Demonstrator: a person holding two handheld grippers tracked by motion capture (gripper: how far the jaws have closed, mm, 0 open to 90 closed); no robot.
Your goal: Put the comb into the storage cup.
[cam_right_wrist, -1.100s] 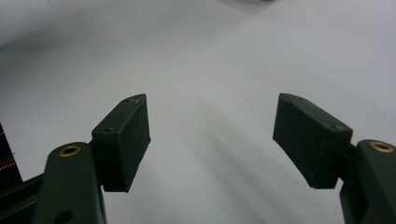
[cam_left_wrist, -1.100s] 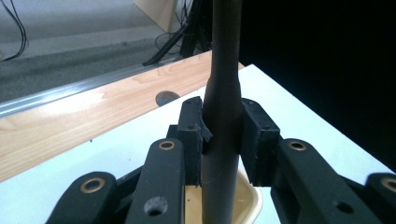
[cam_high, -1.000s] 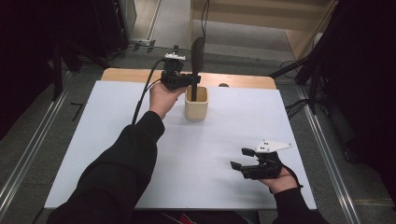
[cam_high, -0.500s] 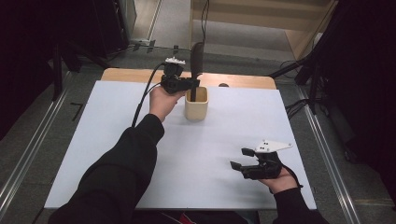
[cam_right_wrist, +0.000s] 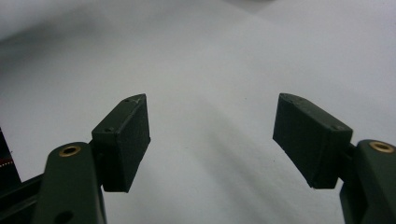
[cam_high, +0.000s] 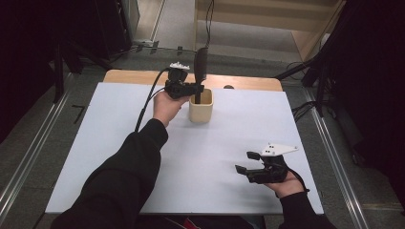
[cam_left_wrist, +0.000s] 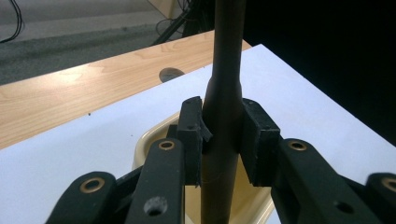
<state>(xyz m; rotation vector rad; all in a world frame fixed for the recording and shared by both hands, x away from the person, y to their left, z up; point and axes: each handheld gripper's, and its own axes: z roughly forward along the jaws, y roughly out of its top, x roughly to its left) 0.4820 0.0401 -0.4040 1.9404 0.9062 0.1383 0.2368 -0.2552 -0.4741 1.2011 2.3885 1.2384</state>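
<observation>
Black pads of the left gripper [cam_left_wrist: 223, 140] pinch the dark utensil handle [cam_left_wrist: 225, 93] upright over the beige cup [cam_high: 201, 106], steering it; the right gripper [cam_right_wrist: 212, 140] rests spread, idle.

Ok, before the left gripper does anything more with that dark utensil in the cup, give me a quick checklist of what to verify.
1. Grip: the left gripper has both jaws pressed on the dark utensil's handle. Ok.
2. Lower end inside the beige cup: the dark utensil passes below the rim. Ok.
3. Whether the tip touches the cup's bottom. Cannot tell.
4. Cup upright on the white mat. Ok.
5. Cup steadied: the right gripper rests open, far from the cup, so nothing holds it. Not ok, if the cup could tip.
6. Utensil's angle: near upright, leaning slightly. Ok.
</observation>
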